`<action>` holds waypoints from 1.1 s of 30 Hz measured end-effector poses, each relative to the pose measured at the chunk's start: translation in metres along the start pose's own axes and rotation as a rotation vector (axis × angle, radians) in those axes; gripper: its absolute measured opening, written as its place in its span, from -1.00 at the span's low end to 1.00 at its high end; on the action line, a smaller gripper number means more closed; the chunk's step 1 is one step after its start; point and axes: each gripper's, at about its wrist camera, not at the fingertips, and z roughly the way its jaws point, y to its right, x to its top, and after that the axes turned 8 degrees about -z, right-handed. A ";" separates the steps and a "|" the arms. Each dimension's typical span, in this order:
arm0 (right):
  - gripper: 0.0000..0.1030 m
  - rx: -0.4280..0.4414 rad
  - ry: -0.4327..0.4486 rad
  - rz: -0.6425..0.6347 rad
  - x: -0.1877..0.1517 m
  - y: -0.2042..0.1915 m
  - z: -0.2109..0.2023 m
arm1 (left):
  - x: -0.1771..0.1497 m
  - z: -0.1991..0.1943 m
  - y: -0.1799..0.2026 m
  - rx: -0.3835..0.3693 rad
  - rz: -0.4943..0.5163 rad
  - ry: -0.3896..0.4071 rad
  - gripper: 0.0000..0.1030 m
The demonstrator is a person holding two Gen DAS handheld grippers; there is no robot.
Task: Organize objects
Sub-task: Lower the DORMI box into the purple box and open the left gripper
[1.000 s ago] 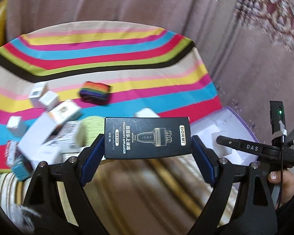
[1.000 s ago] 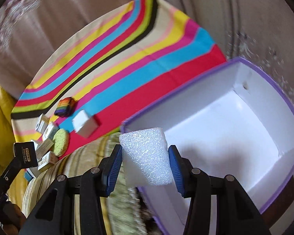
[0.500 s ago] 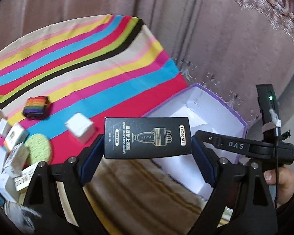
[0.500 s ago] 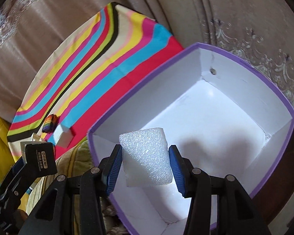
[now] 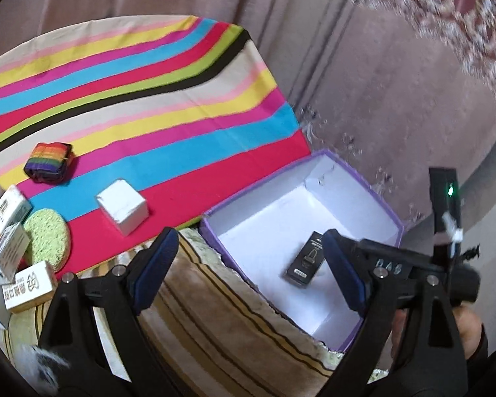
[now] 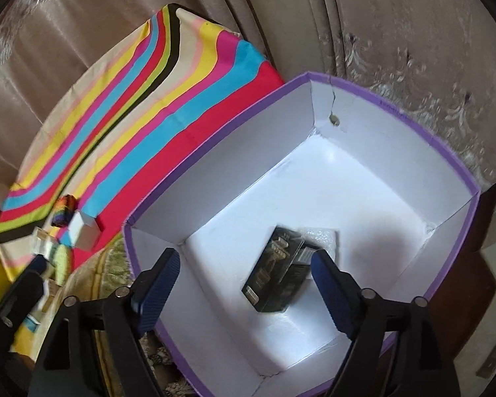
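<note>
The left tongs (image 5: 248,268) stand spread, their jaws opening, with nothing between the blue pads. The right tongs (image 6: 244,284) are also released and opening, held above the purple-rimmed box (image 6: 373,97); nothing is pressed between their pads.

Inside the box, on its white floor, lies a black carton (image 6: 276,279), tilted and blurred, so its print cannot be read in the right wrist view. Behind it a white foam block (image 6: 324,238) peeks out, mostly hidden by the carton and by the right pad; whether the two touch is hard to say. In the left wrist view the black carton (image 5: 306,259) shows small and clear on the box floor, partly cut off by the right-hand pad of the left tongs, while the foam block cannot be made out there. The box's near wall is hidden behind the tongs in both views.

Left of the box (image 5: 258,188), the striped cloth (image 5: 142,106) carries a white cube box (image 5: 122,206), a rainbow-striped roll (image 5: 48,162) and a green sponge (image 5: 48,238). Several small cartons (image 5: 28,284) crowd the left edge, cut off by the frame. At the lower right of the left wrist view, a hand (image 5: 469,334) grips the handle of the right tongs (image 5: 396,268), largely hidden behind the black frame. Curtains (image 5: 413,99) hang behind.
</note>
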 end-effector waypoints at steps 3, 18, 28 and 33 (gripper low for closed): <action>0.63 -0.097 0.045 -0.069 0.002 -0.011 -0.006 | 0.002 -0.011 -0.007 -0.009 -0.030 0.047 0.75; 0.64 -0.011 0.177 -0.349 0.010 -0.069 -0.030 | -0.002 -0.072 -0.073 0.103 -0.151 0.162 0.75; 0.64 0.128 0.102 -0.476 0.022 -0.134 -0.017 | -0.011 -0.107 -0.126 0.157 -0.258 0.228 0.75; 0.64 0.142 0.083 -0.588 0.024 -0.173 0.000 | -0.010 -0.119 -0.146 0.212 -0.272 0.258 0.75</action>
